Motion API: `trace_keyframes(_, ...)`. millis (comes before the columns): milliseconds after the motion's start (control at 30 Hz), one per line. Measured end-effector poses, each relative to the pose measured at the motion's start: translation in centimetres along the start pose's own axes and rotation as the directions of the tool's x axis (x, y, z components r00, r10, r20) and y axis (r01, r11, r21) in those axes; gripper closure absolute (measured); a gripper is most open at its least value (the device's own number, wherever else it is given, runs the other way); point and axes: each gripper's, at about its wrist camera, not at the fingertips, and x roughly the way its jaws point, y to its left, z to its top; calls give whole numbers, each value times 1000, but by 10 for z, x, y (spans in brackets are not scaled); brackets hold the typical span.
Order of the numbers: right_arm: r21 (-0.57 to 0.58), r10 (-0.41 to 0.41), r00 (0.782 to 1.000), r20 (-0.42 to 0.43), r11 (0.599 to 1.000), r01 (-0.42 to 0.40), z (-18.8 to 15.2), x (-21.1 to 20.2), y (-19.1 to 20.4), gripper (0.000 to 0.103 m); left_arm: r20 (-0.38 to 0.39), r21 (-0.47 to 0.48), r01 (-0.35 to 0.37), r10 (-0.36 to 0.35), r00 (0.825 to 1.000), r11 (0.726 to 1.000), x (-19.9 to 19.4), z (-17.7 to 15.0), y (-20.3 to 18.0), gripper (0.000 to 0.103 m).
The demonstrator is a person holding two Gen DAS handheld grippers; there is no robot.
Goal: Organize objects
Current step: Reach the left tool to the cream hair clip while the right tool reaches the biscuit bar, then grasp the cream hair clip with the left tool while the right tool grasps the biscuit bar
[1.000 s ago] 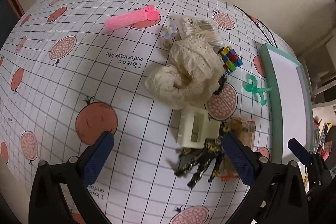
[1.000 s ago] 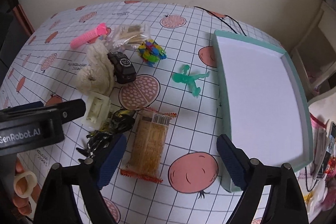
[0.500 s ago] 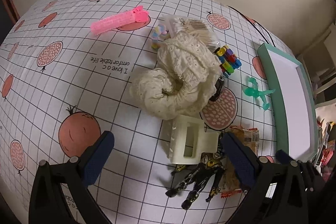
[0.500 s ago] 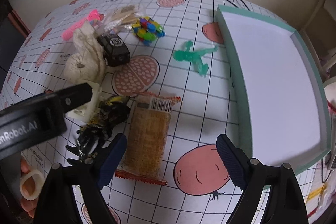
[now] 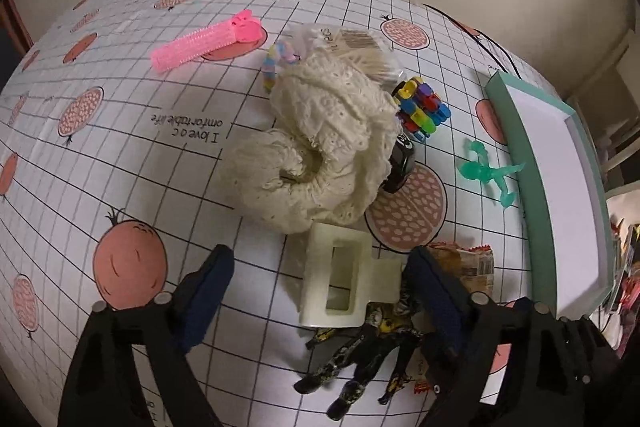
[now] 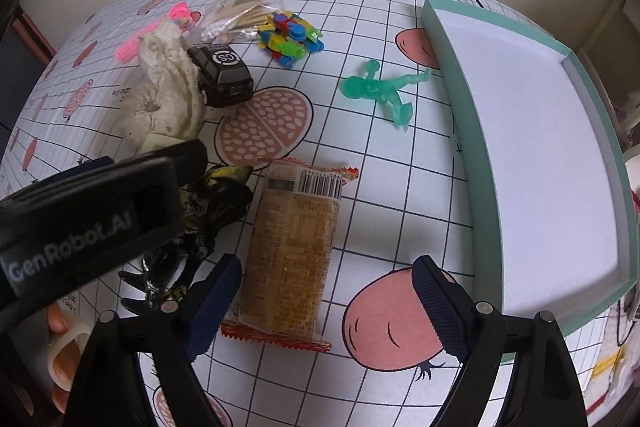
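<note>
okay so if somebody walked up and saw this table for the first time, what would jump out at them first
Probably the heap of small things in the middle of the fruit-print tablecloth: a cream lace scrunchie, with a black toy car right against it. Next, the big white tray with a teal rim lies empty at the right edge, with a green toy figure lying just beside it. A bright pink hair clip lies apart on the far left.

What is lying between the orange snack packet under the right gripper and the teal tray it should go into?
Nothing visible. The orange plastic-wrapped snack packet lies flat, and only bare gridded tablecloth separates it from the teal tray's near wall. The translucent green toy figure lies farther back, off that path. The right gripper is open above the packet.
</note>
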Motion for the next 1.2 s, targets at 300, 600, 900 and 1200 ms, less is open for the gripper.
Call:
trace_keyframes(300,18,5,1000,-3,1000,-5,1,2,-1,35,6,-8,7,-7,1000,1000,1,-1,1,29)
trace_keyframes(600,46,15,1000,0,999,-15,2,3,-4,53,-18,-24,4,-5,1000,1000,5,-3,8,50)
trace_keyframes(900,66,16,1000,13,998,-16,4,3,-4,63,-20,-31,-7,6,1000,999,3,-5,12,52)
trace_keyframes(1200,122,31,994,106,992,-44,-2,-14,-19,63,42,-65,-21,24,999,998,-16,-5,21,52)
